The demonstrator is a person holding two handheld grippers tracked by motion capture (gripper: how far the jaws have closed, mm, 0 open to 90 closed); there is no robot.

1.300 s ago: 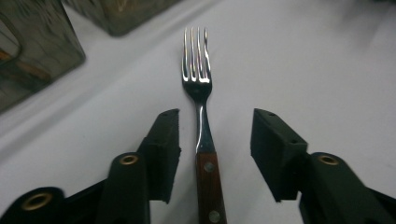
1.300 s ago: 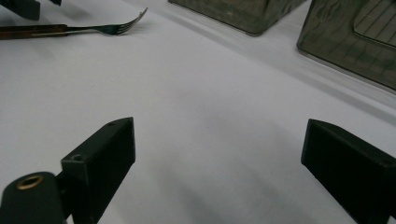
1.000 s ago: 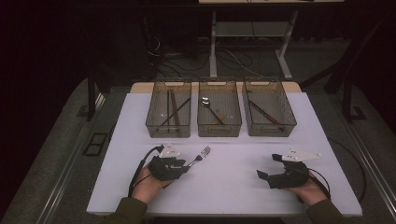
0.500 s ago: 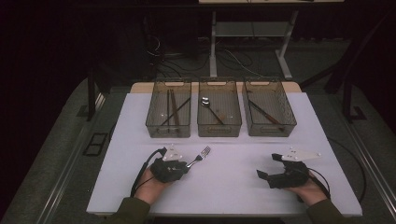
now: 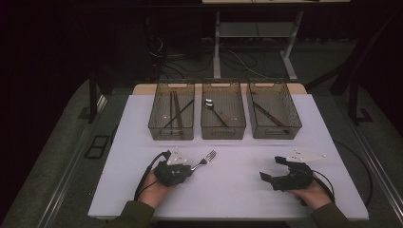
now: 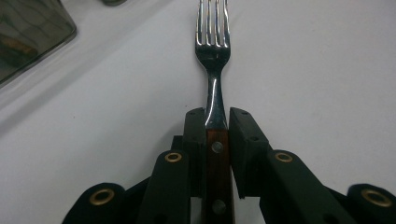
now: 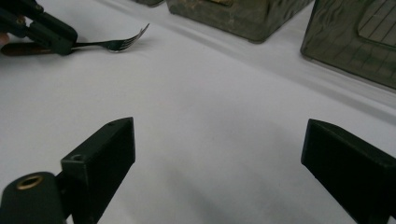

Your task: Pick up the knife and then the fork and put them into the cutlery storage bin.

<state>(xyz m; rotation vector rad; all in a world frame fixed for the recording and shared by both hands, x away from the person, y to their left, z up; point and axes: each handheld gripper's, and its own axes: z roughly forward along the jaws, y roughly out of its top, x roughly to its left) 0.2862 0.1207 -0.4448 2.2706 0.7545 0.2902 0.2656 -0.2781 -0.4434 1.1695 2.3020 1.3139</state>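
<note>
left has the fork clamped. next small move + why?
Probably lift the fork a little off the table. The left gripper is shut on its wooden handle, tines pointing toward the three bins, and it sits low over the surface. The right gripper is open and holds nothing. Which bin takes forks is unclear.

Right gripper has its jaws spread wide over bare white table. Far left, the other gripper is clamped on a fork with a wood handle. Smoky plastic bins line the far right edge.
</note>
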